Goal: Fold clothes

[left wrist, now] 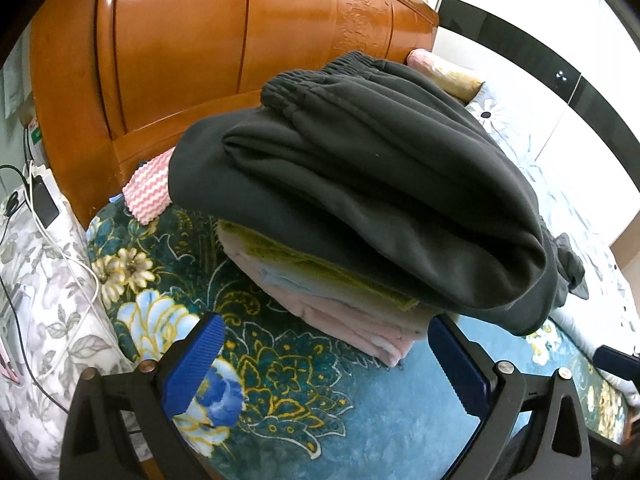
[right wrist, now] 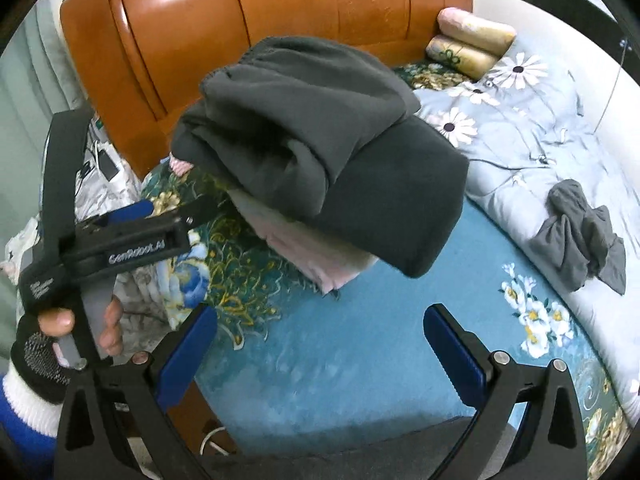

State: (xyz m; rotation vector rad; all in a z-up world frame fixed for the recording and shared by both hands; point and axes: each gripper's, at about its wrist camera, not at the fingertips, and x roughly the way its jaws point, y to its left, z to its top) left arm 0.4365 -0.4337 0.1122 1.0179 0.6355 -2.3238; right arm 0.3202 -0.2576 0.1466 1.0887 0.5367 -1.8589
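A folded dark grey garment lies on top of a stack of folded clothes, over green, light blue and pink layers, on the blue floral bedspread. My left gripper is open and empty just in front of the stack. In the right wrist view the same dark garment tops the pink layers. My right gripper is open and empty, short of the stack. The left gripper shows there at the stack's left. A crumpled grey garment lies unfolded to the right.
An orange wooden headboard stands behind the stack. A pink zigzag cloth lies by it. Rolled pillows and a pale floral quilt fill the back right. Cables and a charger sit at the left.
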